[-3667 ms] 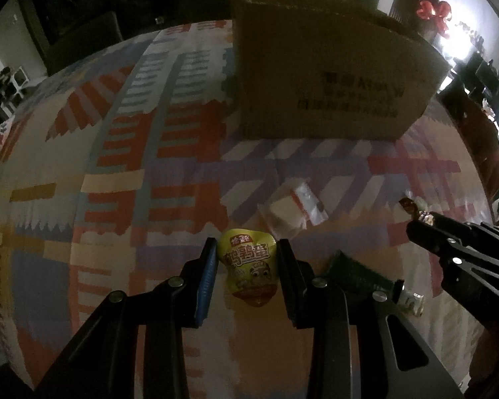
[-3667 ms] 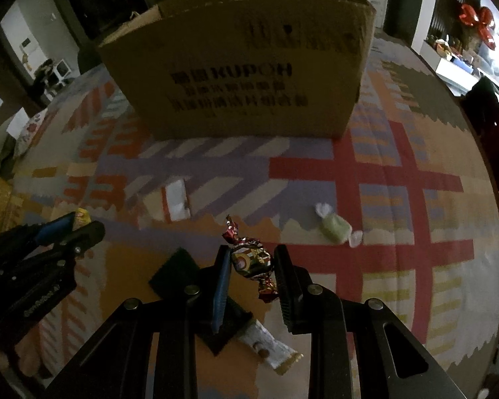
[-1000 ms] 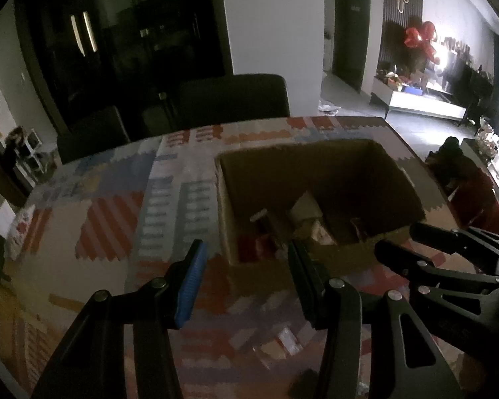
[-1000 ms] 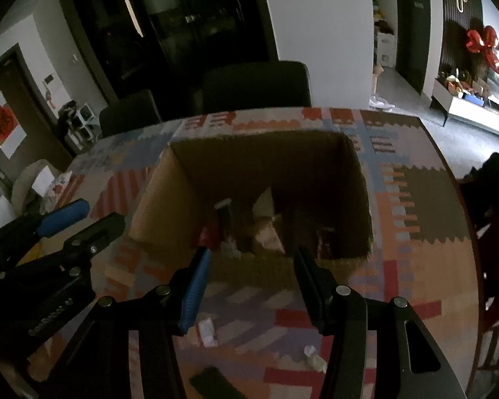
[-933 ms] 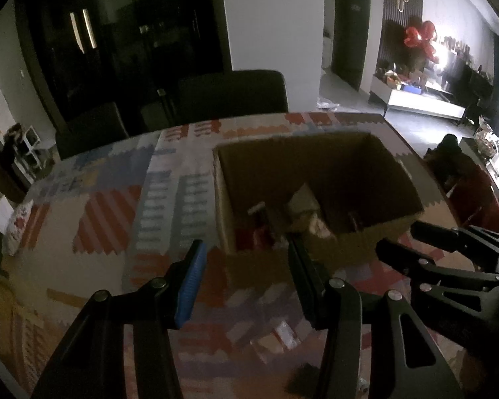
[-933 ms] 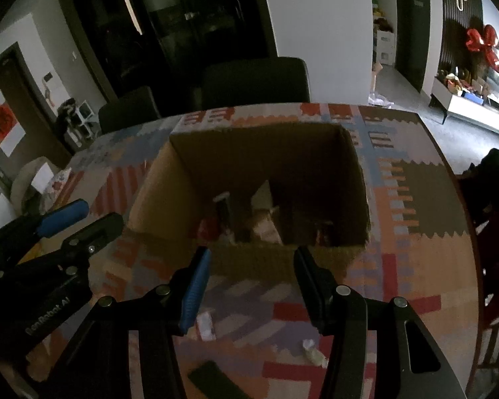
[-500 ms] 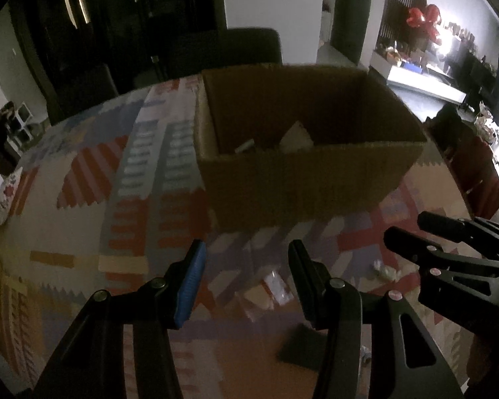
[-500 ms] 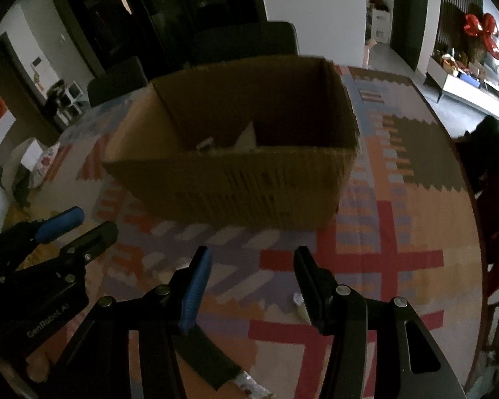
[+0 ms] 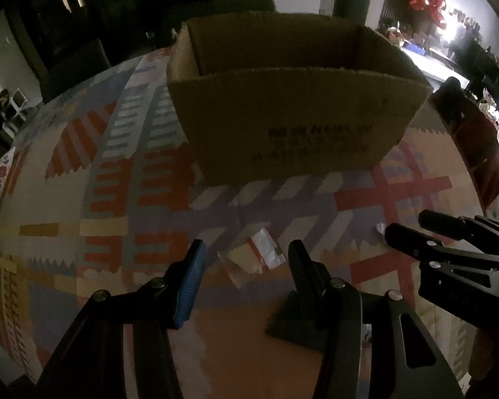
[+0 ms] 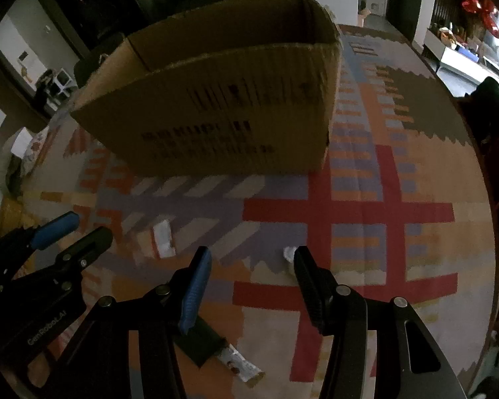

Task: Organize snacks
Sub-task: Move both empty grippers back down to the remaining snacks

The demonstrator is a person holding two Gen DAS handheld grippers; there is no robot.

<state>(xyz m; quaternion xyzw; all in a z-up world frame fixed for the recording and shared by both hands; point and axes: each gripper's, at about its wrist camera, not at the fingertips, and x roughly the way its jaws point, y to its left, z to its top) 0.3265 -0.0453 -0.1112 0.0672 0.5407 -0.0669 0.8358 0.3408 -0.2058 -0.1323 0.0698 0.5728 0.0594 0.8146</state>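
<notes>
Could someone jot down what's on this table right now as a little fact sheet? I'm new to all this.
surface: patterned multicolour tablecloth
container: open brown cardboard box, standing at the far side
loose snacks: clear packet with red strip; dark flat packet; small pale wrapped sweet; white wrapped bar
left gripper: open, empty, above the clear packet
right gripper: open, empty
</notes>
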